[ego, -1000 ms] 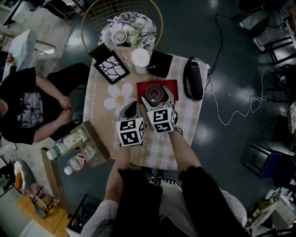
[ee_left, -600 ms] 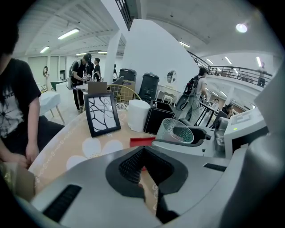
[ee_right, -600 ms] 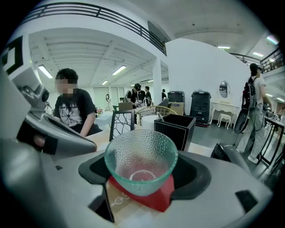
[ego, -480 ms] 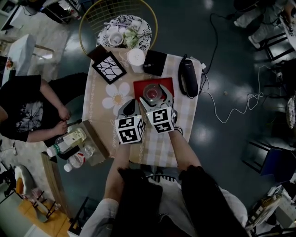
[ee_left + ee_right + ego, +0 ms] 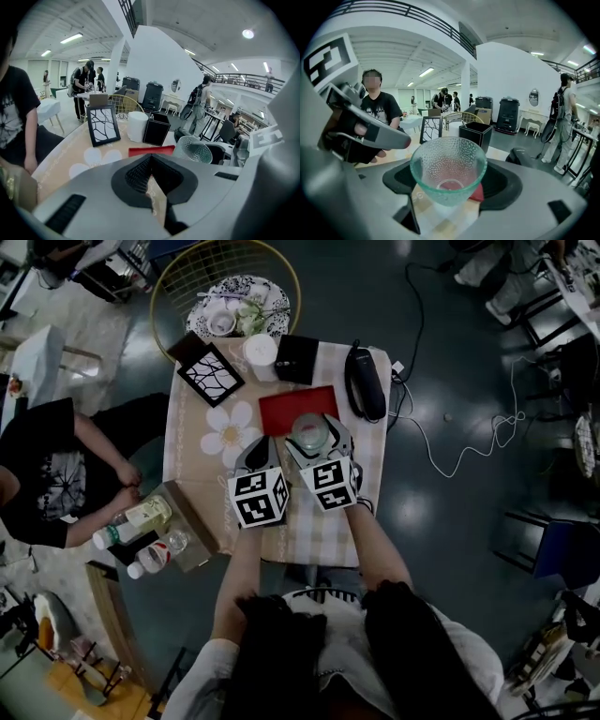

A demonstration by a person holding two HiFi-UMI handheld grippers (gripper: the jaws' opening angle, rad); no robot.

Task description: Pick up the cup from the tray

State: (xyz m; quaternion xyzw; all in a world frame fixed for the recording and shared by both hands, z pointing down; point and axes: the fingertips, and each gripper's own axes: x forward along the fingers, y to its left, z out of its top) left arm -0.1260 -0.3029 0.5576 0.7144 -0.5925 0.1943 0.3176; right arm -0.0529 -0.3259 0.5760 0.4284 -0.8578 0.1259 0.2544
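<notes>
Head view: a table (image 5: 370, 474) with a checked cloth carries a red tray (image 5: 281, 409). The right gripper (image 5: 311, 434) reaches in from the near side, and its 2 jaws are clamped on a clear glass cup (image 5: 309, 430), which sits over the tray's near edge. Whether the cup's base touches the tray cannot be told. The left gripper (image 5: 257, 454) lies just beside it on the cloth, next to a white flower mat (image 5: 228, 428). Behind the tray stand a picture frame (image 5: 208, 374), a white tub (image 5: 260, 351) and a black box (image 5: 297, 359).

Left gripper view: the left gripper's (image 5: 150, 163) jaws are pressed together with nothing in them. Past them are the tray (image 5: 151, 151) and, to its right, the cup (image 5: 194, 149).

Right gripper view: the dimpled cup (image 5: 447, 168) is upright and squeezed between the right gripper's (image 5: 450, 183) 2 black jaws. Red tray (image 5: 480, 193) shows below its right side, with checked cloth nearer.
</notes>
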